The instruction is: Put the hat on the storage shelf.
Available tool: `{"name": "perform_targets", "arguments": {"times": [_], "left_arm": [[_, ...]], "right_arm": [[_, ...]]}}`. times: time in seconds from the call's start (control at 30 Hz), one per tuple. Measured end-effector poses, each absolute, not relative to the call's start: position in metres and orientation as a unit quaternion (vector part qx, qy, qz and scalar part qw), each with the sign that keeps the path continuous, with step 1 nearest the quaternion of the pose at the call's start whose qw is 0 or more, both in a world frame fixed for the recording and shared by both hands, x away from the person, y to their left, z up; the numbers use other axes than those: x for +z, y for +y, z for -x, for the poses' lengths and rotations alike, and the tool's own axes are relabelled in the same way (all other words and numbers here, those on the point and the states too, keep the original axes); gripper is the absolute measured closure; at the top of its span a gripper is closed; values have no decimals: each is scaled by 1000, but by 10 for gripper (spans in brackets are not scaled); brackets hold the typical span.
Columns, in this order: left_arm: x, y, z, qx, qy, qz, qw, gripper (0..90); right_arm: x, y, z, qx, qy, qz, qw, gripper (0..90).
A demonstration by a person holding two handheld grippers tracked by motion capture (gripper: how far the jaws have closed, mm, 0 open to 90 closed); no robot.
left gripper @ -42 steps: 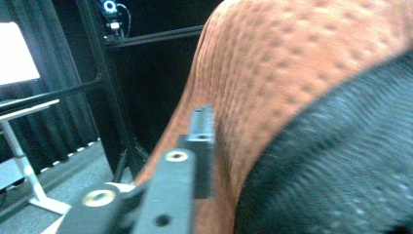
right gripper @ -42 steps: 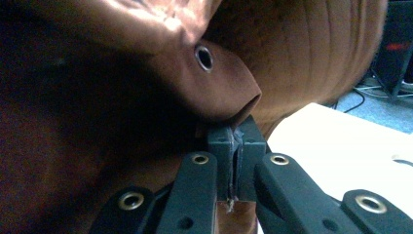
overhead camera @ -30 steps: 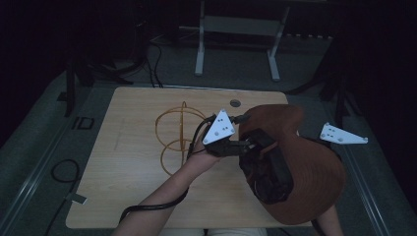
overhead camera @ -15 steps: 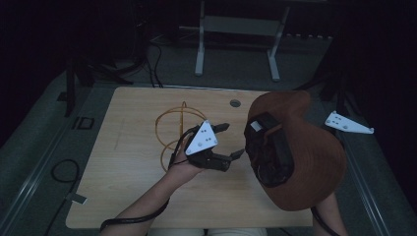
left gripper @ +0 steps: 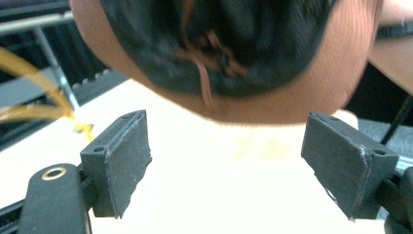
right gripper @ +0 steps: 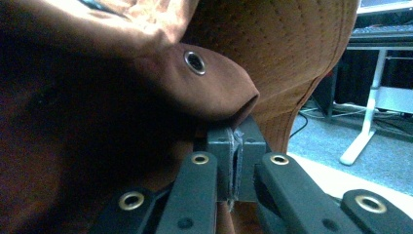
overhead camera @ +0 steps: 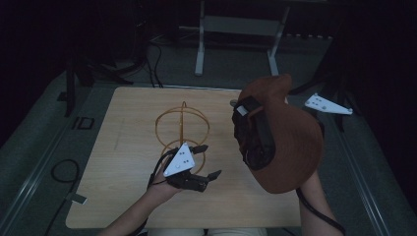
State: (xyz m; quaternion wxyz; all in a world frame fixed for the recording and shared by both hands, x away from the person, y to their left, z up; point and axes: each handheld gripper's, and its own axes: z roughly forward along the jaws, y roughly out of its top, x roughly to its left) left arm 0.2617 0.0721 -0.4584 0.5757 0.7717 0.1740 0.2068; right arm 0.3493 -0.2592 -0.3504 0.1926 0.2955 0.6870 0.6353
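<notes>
High view: my right gripper (right gripper: 235,161) clamps the brown cap (overhead camera: 287,142), lifted right of the wire stand (overhead camera: 182,129). My left gripper (overhead camera: 205,161), jaws just opened with nothing between, waits below. Next, seating the cap on the stand.

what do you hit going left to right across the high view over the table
left gripper → wire stand → brown cap → grey three-cornered plate of the right gripper

A dim lab or recording room is suggested. A bare wooden table (overhead camera: 123,142) is set on grey carpet (overhead camera: 44,142). Cables (overhead camera: 59,172) and a white desk frame (overhead camera: 236,29) are seen behind.
</notes>
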Motion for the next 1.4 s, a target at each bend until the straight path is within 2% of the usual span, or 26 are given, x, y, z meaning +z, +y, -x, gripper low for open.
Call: {"name": "perform_targets", "arguments": {"times": [0.37,0.57,0.97,1.4], "left_arm": [[-502,115,-235,210,206,-780,553,180],[-526,148,-226,217,250,-769,546,180],[-549,198,-214,255,315,-748,526,181],[-554,221,-216,271,349,-730,521,181]], "right_arm": [[-341,-226,-375,635,686,-297,194,881],[-330,-206,-386,642,680,-293,196,881],[-318,-151,-403,621,698,-282,217,880],[-325,-81,-401,595,748,-242,165,875]]}}
